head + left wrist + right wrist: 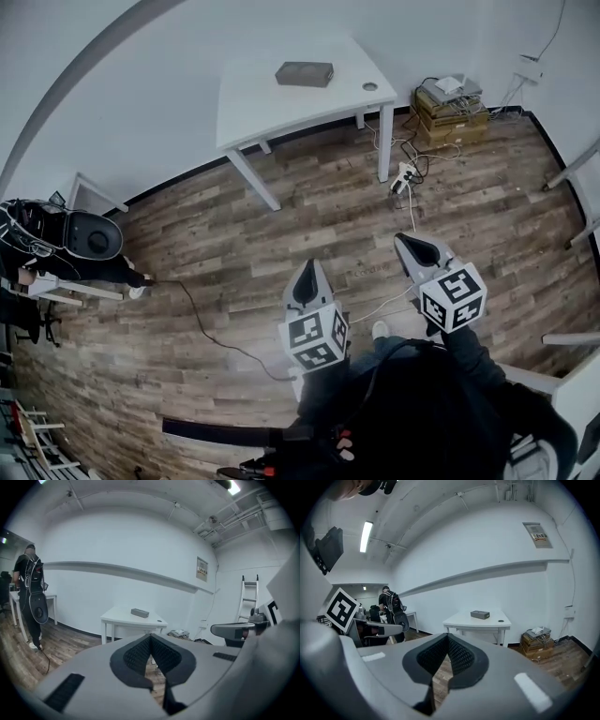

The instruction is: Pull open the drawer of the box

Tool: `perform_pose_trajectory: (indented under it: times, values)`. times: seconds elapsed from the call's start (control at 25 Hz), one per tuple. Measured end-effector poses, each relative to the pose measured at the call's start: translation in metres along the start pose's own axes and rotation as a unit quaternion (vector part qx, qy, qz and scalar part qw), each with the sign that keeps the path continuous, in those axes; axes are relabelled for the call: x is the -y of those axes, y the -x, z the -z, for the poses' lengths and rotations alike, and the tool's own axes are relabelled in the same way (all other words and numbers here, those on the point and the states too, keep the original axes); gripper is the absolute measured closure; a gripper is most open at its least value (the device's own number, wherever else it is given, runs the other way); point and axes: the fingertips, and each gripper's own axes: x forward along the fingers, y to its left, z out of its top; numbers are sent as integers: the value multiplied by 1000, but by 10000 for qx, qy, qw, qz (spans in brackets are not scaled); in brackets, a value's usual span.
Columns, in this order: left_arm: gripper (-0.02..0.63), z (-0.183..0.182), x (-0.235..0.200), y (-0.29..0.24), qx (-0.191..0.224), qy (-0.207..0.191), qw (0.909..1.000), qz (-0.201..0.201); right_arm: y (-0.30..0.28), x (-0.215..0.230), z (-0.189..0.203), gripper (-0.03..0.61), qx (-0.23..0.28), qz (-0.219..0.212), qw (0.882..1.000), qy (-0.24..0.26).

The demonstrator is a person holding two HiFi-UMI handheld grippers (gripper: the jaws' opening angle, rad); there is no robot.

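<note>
Showing box (pixel 304 73), gripper views adding wall notice (pixel 202 569)

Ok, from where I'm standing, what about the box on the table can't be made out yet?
- Drawer of the box: in the head view it is too far and small; no front, handle or seam shows.
- Both gripper views: the box is only a tiny grey block.
- The round thing on the table: too small to name in any view.
</note>
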Motion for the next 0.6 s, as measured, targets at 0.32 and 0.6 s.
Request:
perform_pose_trajectory:
  times: [0.32,0.6]
  values:
    - [620,-17,0,-77,-247,44,9997,0,-59,58,-12,583,-107,25,9997,-209]
    - [619,-44,-16,-177,-231,-26,9997,106,-144,111,-29,583,-93,78,9996,-254]
